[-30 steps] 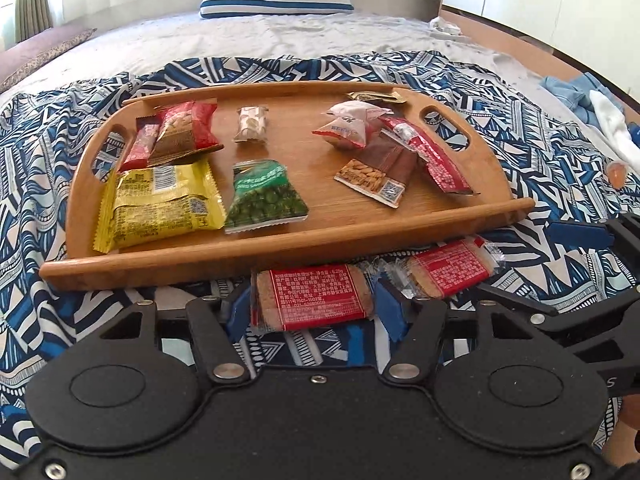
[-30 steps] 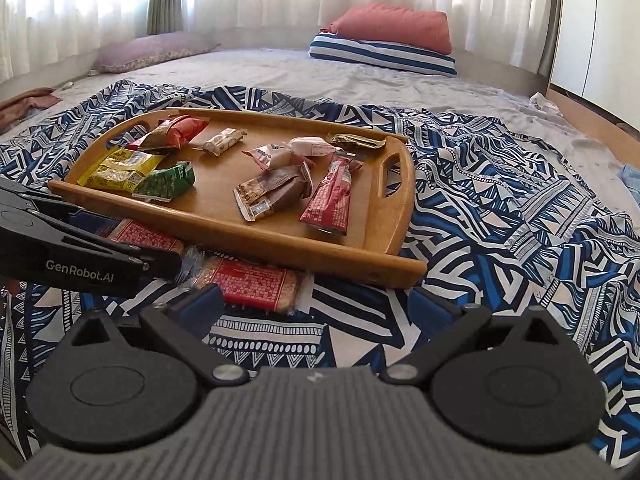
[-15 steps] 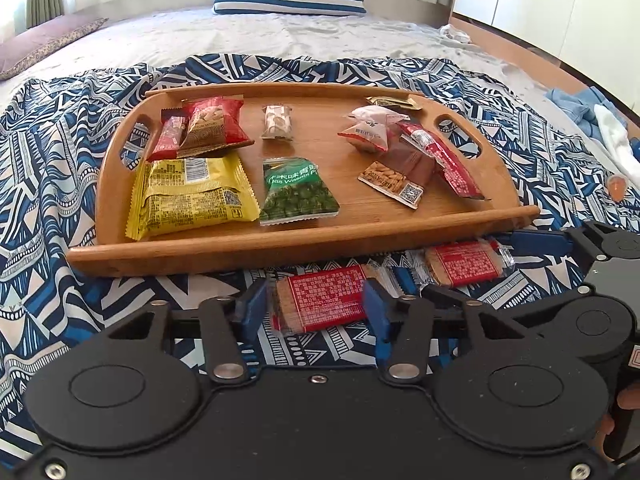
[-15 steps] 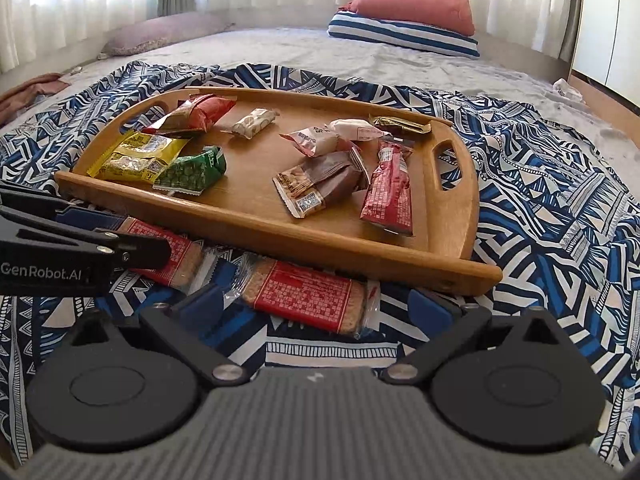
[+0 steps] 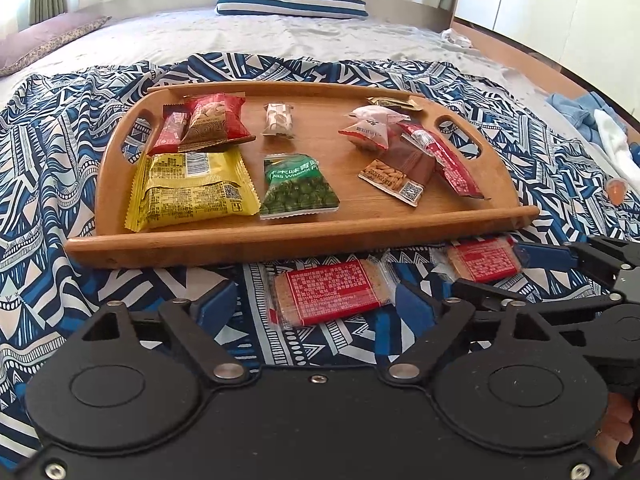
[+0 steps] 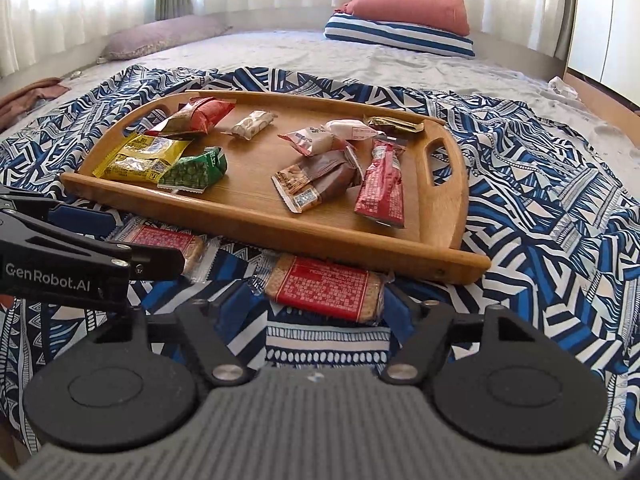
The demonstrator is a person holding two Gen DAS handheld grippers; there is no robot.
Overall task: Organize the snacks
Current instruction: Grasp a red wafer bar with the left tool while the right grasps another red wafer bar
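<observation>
A wooden tray (image 5: 280, 242) on the patterned blue cloth holds several snack packets, among them a yellow one (image 5: 192, 190) and a green pea pack (image 5: 298, 190). Two red cracker packets lie on the cloth in front of the tray. My left gripper (image 5: 312, 302) is open, its blue pads either side of the left cracker packet (image 5: 332, 292). My right gripper (image 6: 316, 306) is open around the right cracker packet (image 6: 326, 286). The right gripper also shows in the left wrist view (image 5: 528, 268), straddling that packet (image 5: 482, 260). The left packet shows in the right wrist view (image 6: 168, 242).
The tray (image 6: 360, 242) has handle cut-outs at both ends. A striped pillow (image 5: 292, 4) and a pink one lie at the bed's head. Blue and white clothes (image 5: 592, 120) sit at the right edge. A purple cushion (image 6: 160, 38) lies far left.
The left gripper opened and let go of the left cracker packet, then drew back a little. The right gripper moved forward and left, bringing its pads around the right cracker packet.
</observation>
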